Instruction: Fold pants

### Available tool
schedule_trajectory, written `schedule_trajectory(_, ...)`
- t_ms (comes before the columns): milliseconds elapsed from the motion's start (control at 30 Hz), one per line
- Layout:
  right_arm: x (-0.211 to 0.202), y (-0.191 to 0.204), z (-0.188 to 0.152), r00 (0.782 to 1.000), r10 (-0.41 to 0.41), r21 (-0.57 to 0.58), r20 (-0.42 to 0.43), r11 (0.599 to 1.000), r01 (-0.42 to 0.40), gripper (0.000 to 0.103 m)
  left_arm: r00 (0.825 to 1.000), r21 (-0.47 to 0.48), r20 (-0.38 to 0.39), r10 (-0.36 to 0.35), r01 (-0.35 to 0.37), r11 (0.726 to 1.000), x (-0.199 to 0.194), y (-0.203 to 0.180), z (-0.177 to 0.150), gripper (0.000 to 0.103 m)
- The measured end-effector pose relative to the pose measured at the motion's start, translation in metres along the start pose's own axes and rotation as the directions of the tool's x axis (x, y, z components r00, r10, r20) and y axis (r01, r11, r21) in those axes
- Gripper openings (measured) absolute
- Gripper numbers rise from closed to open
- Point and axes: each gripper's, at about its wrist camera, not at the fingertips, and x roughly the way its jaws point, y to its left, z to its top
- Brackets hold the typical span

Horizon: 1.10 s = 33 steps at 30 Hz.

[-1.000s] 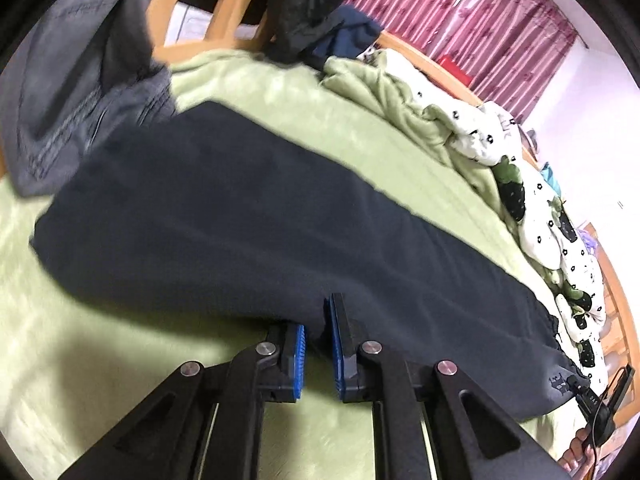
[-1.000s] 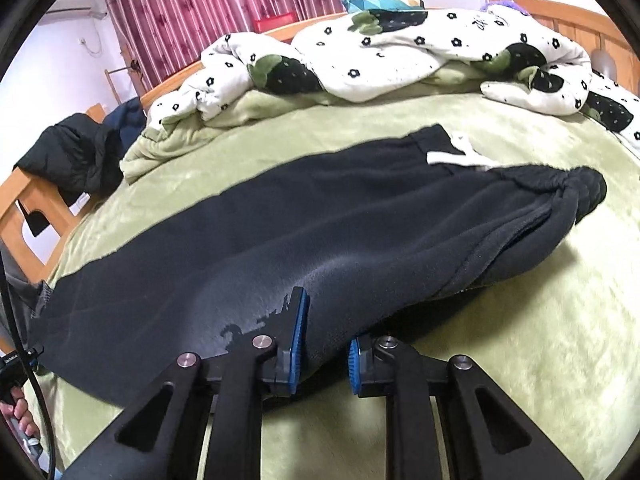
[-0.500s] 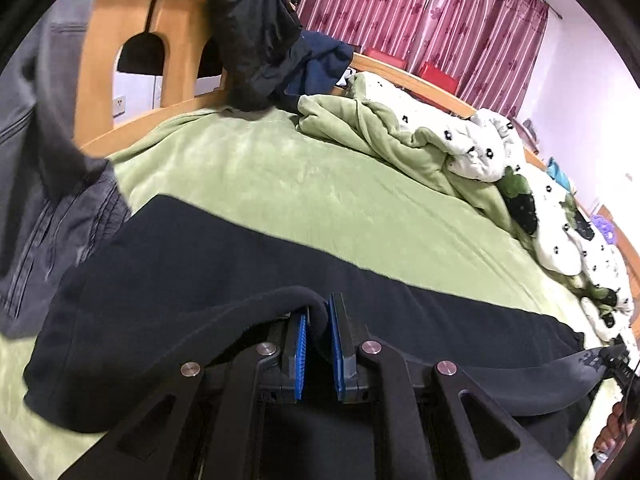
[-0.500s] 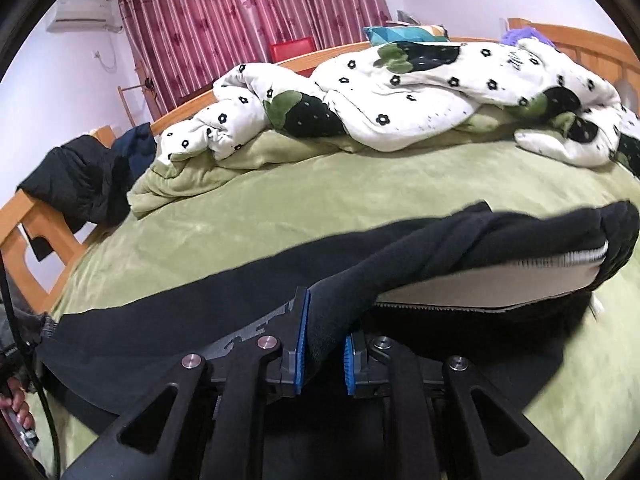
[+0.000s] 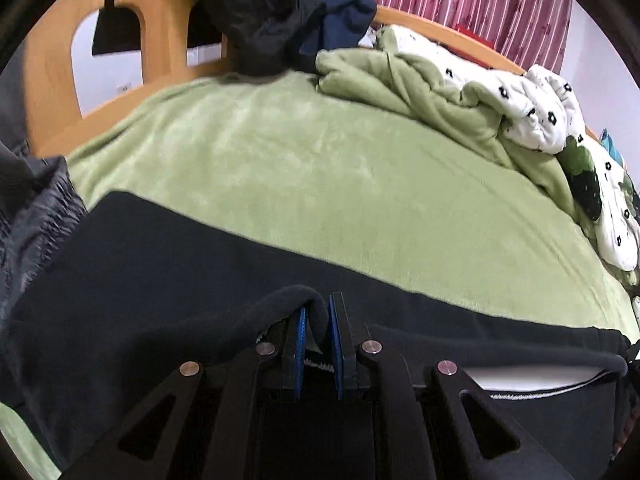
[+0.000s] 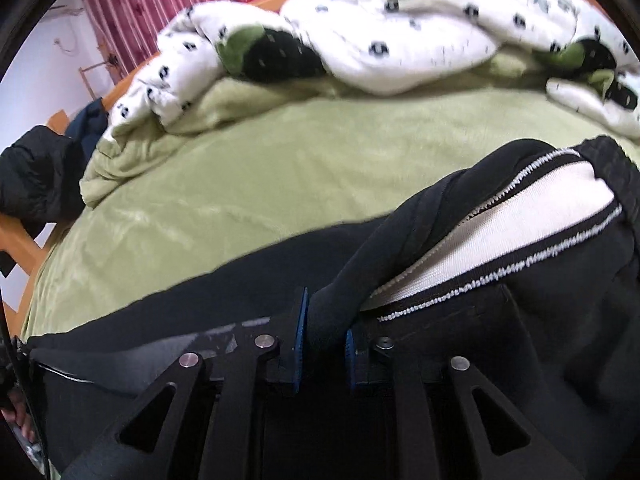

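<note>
Both grippers, left gripper (image 5: 317, 334) and right gripper (image 6: 323, 334), jaws just beginning to ease while still pinching the black sweatpants (image 5: 168, 280), are carrying the near edge across the bed (image 5: 320, 168); first lengthwise fold underway, cross folds remaining

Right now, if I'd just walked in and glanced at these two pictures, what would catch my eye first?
Probably the black pants, stretched across the green bedspread, with a fold of their edge pinched in the left gripper and in the right gripper; both grippers' jaws are starting to open. Next, the white flowered quilt heaped along the far side, and the pants' pale lining showing at right.
</note>
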Motion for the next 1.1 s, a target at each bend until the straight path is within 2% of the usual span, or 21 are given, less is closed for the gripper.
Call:
schedule_trajectory(33,-0.003,0.000,-0.001,1.000,0.003,-0.002,0.004,1.000,-0.003,0.020,1.000,-0.003,-0.014,-0.008,0.008,1.000,-0.001,0.001,-0.002,0.016)
schedule_trajectory(67,-0.011,0.000,-0.004,1.000,0.005,-0.016,-0.001,1.000,-0.005,0.026,0.999,-0.008,-0.032,-0.015,0.015,1.000,-0.004,0.001,-0.005,0.020)
schedule_trajectory(100,-0.016,0.000,-0.006,1.000,0.002,-0.024,-0.006,1.000,-0.002,0.039,0.999,-0.011,-0.043,-0.022,0.022,1.000,-0.010,0.001,-0.010,0.025)
schedule_trajectory(133,-0.028,0.000,-0.011,1.000,0.003,-0.036,-0.005,0.999,-0.004,0.046,0.998,-0.009,-0.047,-0.030,0.030,1.000,-0.017,0.001,-0.015,0.029)
schedule_trajectory(167,-0.041,-0.002,-0.017,1.000,0.008,-0.040,0.003,0.999,-0.007,0.055,0.998,-0.004,-0.048,-0.042,0.042,0.999,-0.027,0.001,-0.021,0.041)
schedule_trajectory(200,-0.052,-0.002,-0.023,1.000,0.014,-0.045,0.006,0.999,-0.014,0.055,0.997,0.000,-0.050,-0.053,0.053,0.999,-0.037,0.001,-0.029,0.056)
schedule_trajectory(233,-0.064,-0.003,-0.030,1.000,0.021,-0.055,0.001,0.998,-0.021,0.055,0.997,-0.002,-0.045,-0.069,0.069,0.998,-0.051,0.003,-0.040,0.060)
schedule_trajectory(333,-0.098,-0.012,-0.058,1.000,0.025,-0.076,0.005,0.997,-0.025,0.055,0.992,0.001,-0.029,-0.119,0.119,0.993,-0.081,0.007,-0.067,0.061)
schedule_trajectory(433,-0.127,-0.031,-0.087,1.000,0.007,-0.077,0.025,0.997,-0.005,0.056,0.990,0.005,-0.039,-0.139,0.139,0.990,-0.107,0.013,-0.102,0.061)
schedule_trajectory(533,-0.145,-0.055,-0.115,1.000,0.007,-0.038,0.025,0.999,-0.006,0.056,0.979,-0.069,-0.072,-0.190,0.186,0.980,-0.125,0.028,-0.146,0.061)
schedule_trajectory(633,-0.144,-0.075,-0.137,1.000,0.027,0.018,-0.011,0.999,-0.027,0.056,0.970,-0.156,-0.084,-0.228,0.213,0.964,-0.128,0.047,-0.170,0.061)
schedule_trajectory(767,-0.131,-0.089,-0.146,0.994,0.093,0.099,-0.049,0.991,-0.088,0.056,0.948,-0.251,-0.074,-0.308,0.282,0.926,-0.117,0.064,-0.171,0.061)
schedule_trajectory(833,-0.127,-0.088,-0.142,0.996,0.082,0.108,-0.045,0.991,-0.077,0.056,0.941,-0.286,-0.072,-0.330,0.298,0.911,-0.110,0.068,-0.162,0.061)
schedule_trajectory(900,-0.122,-0.083,-0.135,0.996,0.087,0.096,-0.034,0.992,-0.083,0.056,0.940,-0.317,-0.077,-0.333,0.294,0.902,-0.096,0.072,-0.153,0.061)
schedule_trajectory(1100,-0.083,-0.082,-0.099,0.995,0.088,0.154,-0.038,0.985,-0.081,0.057,0.946,-0.365,-0.046,-0.321,0.283,0.887,-0.065,0.078,-0.128,0.059)
